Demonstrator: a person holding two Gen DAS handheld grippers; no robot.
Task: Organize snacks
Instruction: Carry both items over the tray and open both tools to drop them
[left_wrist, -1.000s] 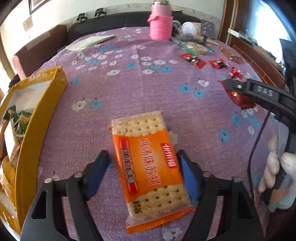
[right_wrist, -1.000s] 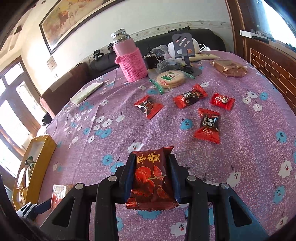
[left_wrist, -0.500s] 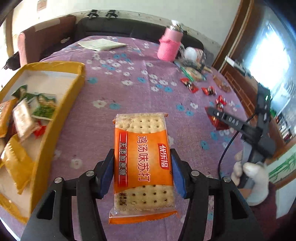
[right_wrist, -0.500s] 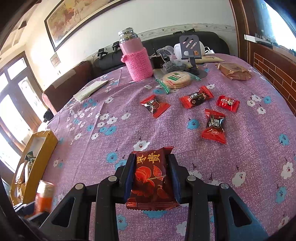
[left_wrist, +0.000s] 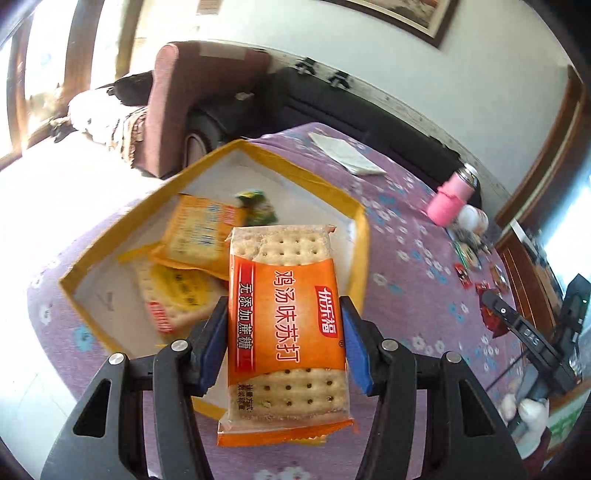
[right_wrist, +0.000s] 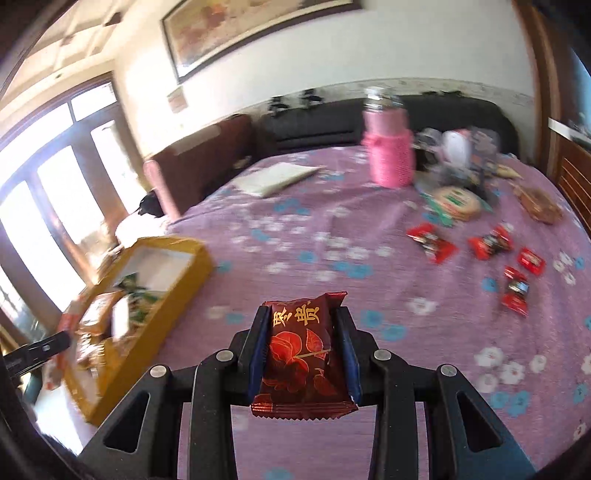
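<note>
Over on the left, the left tool (left_wrist: 282, 343) is pinching an orange cracker packet (left_wrist: 286, 325) by its long sides, blue pads pressed against the wrapper. Just past its tips and a little to the left sits the yellow box (left_wrist: 360, 236), open at the top, so the packet looks close to being placed. Inside the box there are already a few snacks: two yellow-orange packets (left_wrist: 195, 236) overlapping each other and a small green one (left_wrist: 256, 206) at the far side. So part of the sorting is done, with plenty of white floor in the box left to fill.

Moving to the right, the right tool (right_wrist: 303, 350) is clamped on a dark red packet with gold lettering (right_wrist: 301, 350), held clear of the purple flowered tabletop (right_wrist: 295, 240). From this tool the yellow box lies well off to the left, so this packet has further to travel.

Ahead and to the right of that tool, several small red sweets (right_wrist: 430, 240) are scattered loose on the tabletop, along with a round green-labelled packet (right_wrist: 456, 201) and a brown packet (right_wrist: 539, 206) further back. These appear to be what is left to gather.

A pink flask (right_wrist: 388, 155) stands well beyond the tool, beside a blurred cluster of objects, and a flat white paper (right_wrist: 275, 179) lies far left of it. Nothing stands between either tool and the box; the likely snag is both tools crowding the same opening.
</note>
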